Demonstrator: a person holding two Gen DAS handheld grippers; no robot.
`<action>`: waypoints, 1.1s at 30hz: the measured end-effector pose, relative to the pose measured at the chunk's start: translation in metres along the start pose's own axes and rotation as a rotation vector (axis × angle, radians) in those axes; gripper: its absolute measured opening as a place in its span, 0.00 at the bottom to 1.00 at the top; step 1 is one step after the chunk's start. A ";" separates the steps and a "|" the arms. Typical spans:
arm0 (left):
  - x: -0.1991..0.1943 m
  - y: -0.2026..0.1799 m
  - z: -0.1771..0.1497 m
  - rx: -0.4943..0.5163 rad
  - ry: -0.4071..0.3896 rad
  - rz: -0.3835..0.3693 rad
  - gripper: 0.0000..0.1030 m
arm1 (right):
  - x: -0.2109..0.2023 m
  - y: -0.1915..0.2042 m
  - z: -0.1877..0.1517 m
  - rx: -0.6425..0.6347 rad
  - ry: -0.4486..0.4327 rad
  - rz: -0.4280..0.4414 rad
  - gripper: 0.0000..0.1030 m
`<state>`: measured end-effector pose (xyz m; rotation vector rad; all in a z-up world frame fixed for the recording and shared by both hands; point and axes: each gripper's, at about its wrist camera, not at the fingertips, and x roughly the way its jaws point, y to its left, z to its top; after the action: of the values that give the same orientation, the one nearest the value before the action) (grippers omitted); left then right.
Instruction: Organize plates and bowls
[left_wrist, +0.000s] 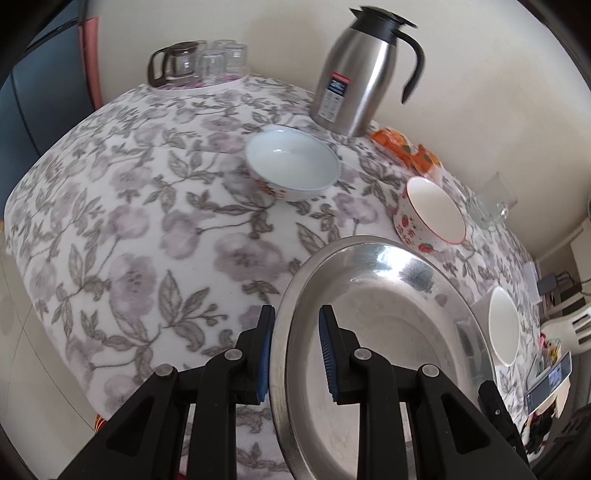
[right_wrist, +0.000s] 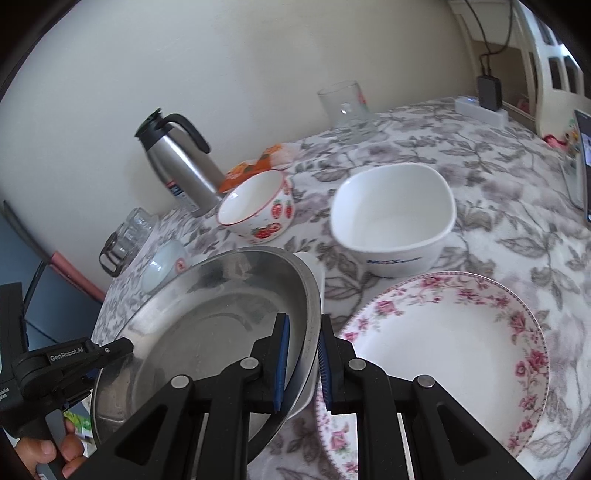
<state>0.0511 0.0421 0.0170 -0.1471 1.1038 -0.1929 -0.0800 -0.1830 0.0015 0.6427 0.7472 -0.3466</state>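
Through my left wrist camera, my left tool (left_wrist: 295, 354) pinches the near-left rim of the steel plate (left_wrist: 388, 317) — one blue pad outside the rim, the other inside on the dish face. The plate is tilted, its far edge raised toward the strawberry bowl (left_wrist: 430, 212), which sits just beyond the plate on the floral counter (left_wrist: 129, 221). Farther from the plate, up and to the left, stands the pale blue bowl (left_wrist: 293, 162), and behind that bowl the steel jug (left_wrist: 364, 70) against the wall. Right of the plate, partly hidden by its rim, is a white bowl (left_wrist: 504, 325). Well beyond the plate, at the far left corner, a glass pot and tumblers (left_wrist: 199, 61) cluster.

Through my right wrist camera, my right tool (right_wrist: 303, 362) is pressed onto the plate's right rim, pads nearly together with the rim between them. A white edge shows just under the steel plate (right_wrist: 207, 325) on that side; I cannot tell what it is. Just right of the plate lies the rose-patterned plate (right_wrist: 443, 347) flat on the counter. Beyond the steel plate's far edge stand the strawberry bowl and, further right, the white squarish bowl (right_wrist: 393, 218). At the plate's left side my left tool (right_wrist: 70, 360) grips the rim, fingers (right_wrist: 48, 448) wrapped round its handle.
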 end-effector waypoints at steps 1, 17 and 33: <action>0.001 -0.001 0.000 0.007 0.003 -0.002 0.24 | 0.002 -0.002 0.000 0.003 0.005 -0.006 0.16; 0.022 0.001 0.002 -0.004 0.041 -0.012 0.24 | 0.013 0.003 -0.004 -0.045 0.036 -0.069 0.17; 0.047 -0.009 0.013 0.036 0.027 0.018 0.24 | 0.031 0.000 -0.003 -0.069 0.050 -0.103 0.18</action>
<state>0.0828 0.0226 -0.0166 -0.1025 1.1273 -0.1989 -0.0596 -0.1830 -0.0222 0.5509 0.8387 -0.3990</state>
